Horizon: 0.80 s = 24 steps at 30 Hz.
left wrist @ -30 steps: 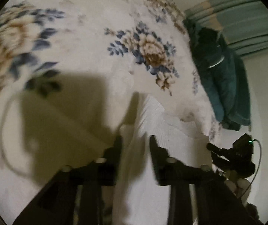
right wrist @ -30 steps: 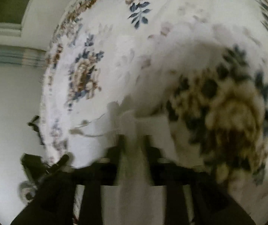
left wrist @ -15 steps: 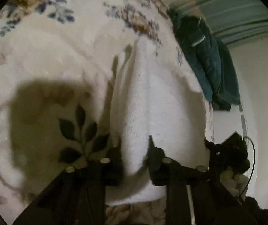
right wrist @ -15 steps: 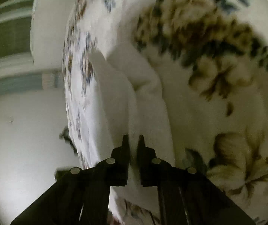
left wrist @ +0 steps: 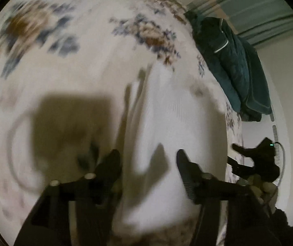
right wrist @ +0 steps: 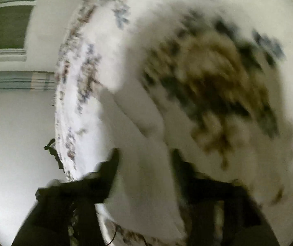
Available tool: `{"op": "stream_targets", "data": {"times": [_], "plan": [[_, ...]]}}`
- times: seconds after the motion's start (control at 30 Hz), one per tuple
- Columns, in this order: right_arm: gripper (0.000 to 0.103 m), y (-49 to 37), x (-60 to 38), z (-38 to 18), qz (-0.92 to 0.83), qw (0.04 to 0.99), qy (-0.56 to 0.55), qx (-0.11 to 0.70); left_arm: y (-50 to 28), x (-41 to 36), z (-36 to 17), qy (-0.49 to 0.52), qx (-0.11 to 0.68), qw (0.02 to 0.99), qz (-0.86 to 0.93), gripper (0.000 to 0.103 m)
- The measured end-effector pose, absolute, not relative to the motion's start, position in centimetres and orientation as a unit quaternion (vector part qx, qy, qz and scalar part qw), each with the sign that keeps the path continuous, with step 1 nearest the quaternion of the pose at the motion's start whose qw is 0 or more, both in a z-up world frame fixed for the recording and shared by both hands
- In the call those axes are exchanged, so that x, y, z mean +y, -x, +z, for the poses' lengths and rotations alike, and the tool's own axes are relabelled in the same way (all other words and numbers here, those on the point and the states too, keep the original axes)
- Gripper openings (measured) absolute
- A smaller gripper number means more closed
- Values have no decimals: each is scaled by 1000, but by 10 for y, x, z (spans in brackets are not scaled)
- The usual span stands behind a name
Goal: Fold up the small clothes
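One white garment [left wrist: 173, 110] lay on the floral blanket [left wrist: 64, 65], spreading ahead of and between both claws. Left gripper [left wrist: 147, 160] and right gripper [right wrist: 144, 157] each stood wide, holding nothing (both views blurred). One teal garment [left wrist: 234, 61] lay far right.

Two close wrist views down onto one floral blanket [left wrist: 68, 65], shared white garment [right wrist: 146, 174].
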State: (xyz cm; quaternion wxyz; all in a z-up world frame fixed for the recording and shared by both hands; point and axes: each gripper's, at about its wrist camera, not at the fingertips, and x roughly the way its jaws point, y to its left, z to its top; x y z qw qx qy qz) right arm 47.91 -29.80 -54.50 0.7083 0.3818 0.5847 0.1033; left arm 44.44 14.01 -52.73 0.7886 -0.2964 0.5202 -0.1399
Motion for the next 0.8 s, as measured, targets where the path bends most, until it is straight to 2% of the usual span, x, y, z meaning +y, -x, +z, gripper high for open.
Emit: {"op": "stream_targets", "data": {"times": [0.1,0.13,0.17,0.2,0.23,0.37,0.43,0.6,0.7,0.73,0.77,0.8], "plan": [[60,-522,-277,-545,132,717,-346,591,-497,125,-542,257,534,793,-144,55],[60,-534,-267,-547,143,720,-329,594,-508,122,-547,246,538,793,-143,52],[44,-541,-265,-546,148,724,-318,594,-526,117,-552,225,538,801,-137,17],[20,-548,-256,-542,151,739,-302,583,-536,115,-554,221,534,803,-148,14],[6,-554,-249,-536,144,755,-277,576,-542,114,-552,219,532,805,-147,14],[5,-582,-248,-502,138,786,-277,535,-535,131,-522,277,482,817,-156,13],[5,-593,-261,-493,118,796,-285,521,-535,144,-524,286,482,816,-143,13],[4,-624,-269,-544,81,755,-275,590,-552,153,-579,309,545,769,-129,14],[5,-627,-263,-564,94,732,-260,622,-546,160,-580,344,542,753,-145,21],[13,-625,-264,-566,103,723,-271,627,-539,167,-578,362,539,747,-145,28],[28,-617,-272,-564,109,712,-292,629,-530,173,-575,377,535,742,-145,38],[39,-610,-278,-560,117,709,-310,622,-520,179,-572,388,530,740,-146,45]]}}
